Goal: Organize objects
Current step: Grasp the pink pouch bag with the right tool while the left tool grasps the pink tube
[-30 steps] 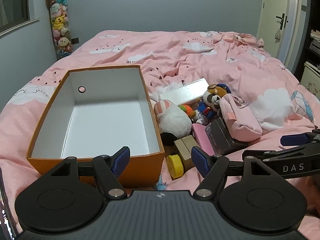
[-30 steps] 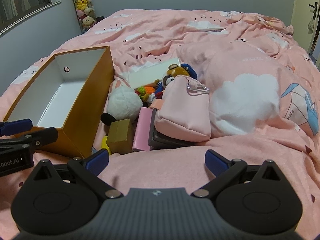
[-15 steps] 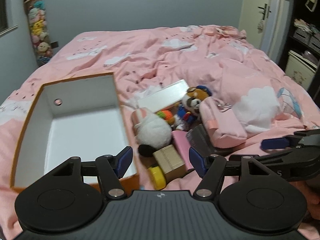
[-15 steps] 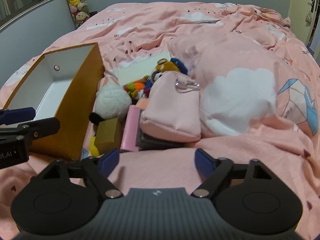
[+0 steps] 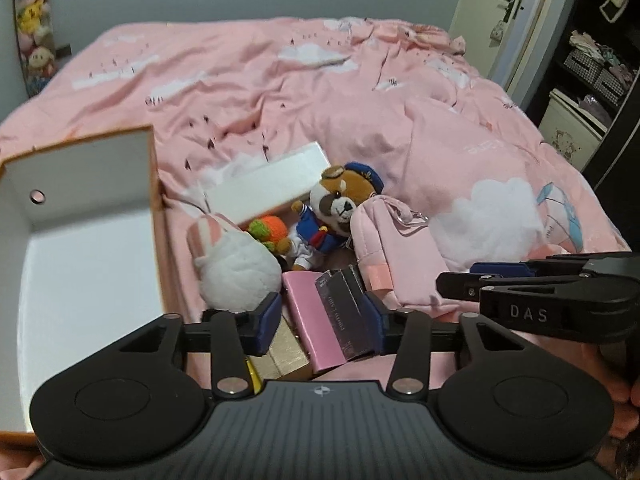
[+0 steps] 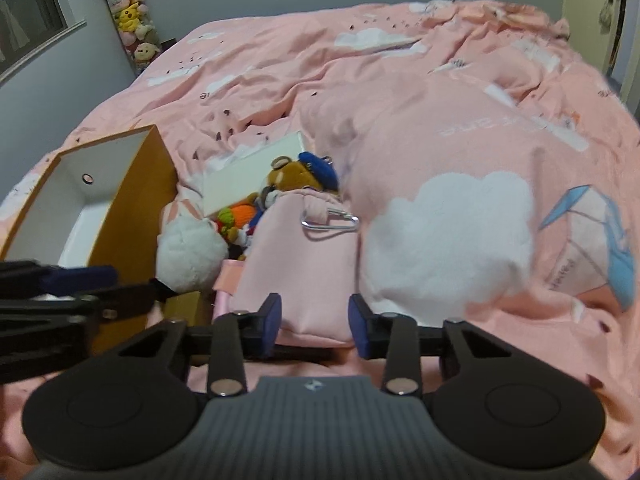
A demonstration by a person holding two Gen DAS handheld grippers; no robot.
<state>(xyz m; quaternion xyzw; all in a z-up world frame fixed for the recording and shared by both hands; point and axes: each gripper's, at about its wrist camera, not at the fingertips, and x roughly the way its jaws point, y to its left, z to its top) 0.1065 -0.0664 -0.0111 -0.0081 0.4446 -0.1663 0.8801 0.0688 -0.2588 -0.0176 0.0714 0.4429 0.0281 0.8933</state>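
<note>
An open orange box (image 5: 80,264) with a white inside lies on the pink bed, also in the right wrist view (image 6: 132,200). Beside it is a pile: a white plush (image 5: 236,268), a bear in a blue cap (image 5: 340,204), an orange knitted toy (image 5: 268,228), a white flat box (image 5: 268,188), a pink book (image 5: 316,320), a dark box (image 5: 344,316), a gold block (image 5: 284,350) and a pink pouch (image 6: 304,276). My left gripper (image 5: 320,322) is open over the pink book and dark box. My right gripper (image 6: 314,326) is open around the near end of the pouch.
The pink cloud-print duvet (image 6: 460,140) covers the bed, bunched up right of the pile. A column of plush toys (image 6: 132,28) stands at the far left wall. A door (image 5: 500,12) and shelves (image 5: 592,64) are at the right.
Both grippers moved forward and down toward the pile. The left swung right, away from the box, over the books. The right closed in on the pouch and its jaws narrowed.
</note>
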